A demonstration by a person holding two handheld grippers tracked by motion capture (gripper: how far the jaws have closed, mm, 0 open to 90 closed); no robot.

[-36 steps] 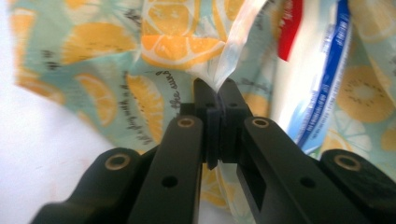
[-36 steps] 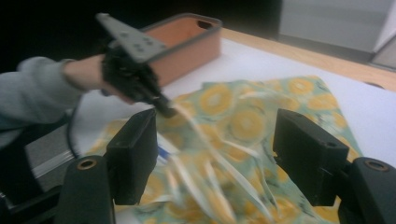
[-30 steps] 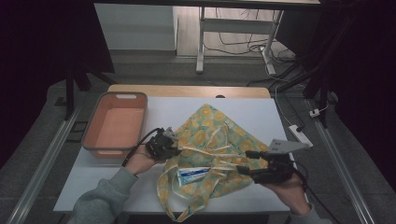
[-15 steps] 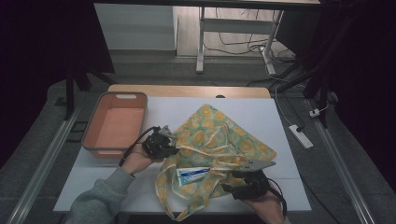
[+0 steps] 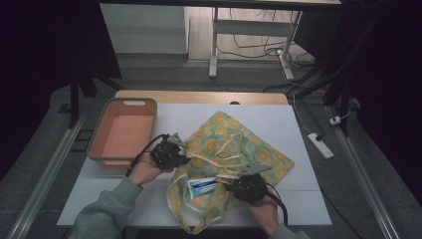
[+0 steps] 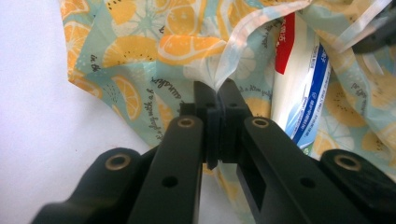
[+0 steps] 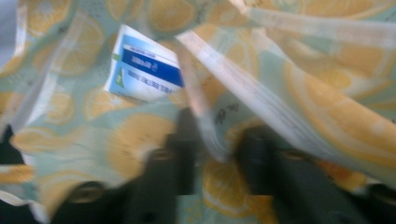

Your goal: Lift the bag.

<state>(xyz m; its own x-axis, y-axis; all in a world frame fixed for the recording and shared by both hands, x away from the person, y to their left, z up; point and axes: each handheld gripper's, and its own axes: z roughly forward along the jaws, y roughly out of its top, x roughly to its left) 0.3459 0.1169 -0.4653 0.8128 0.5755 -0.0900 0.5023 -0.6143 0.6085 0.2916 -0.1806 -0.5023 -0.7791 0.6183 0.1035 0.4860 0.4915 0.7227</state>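
Since 1 second ago, our right gripper (image 5: 234,185) has come down from beside the bag (image 5: 234,149) onto its near part, and its jaws have just been closing with bag cloth between them. That view is blurry, so we cannot tell if they pinch it. Our left gripper (image 5: 180,153) stayed put, jaws tight on a white strap (image 6: 236,51). We see the bag lying flat on the white table (image 5: 298,124), the toothpaste box (image 5: 201,185) on it, the orange bin (image 5: 122,130) close by.
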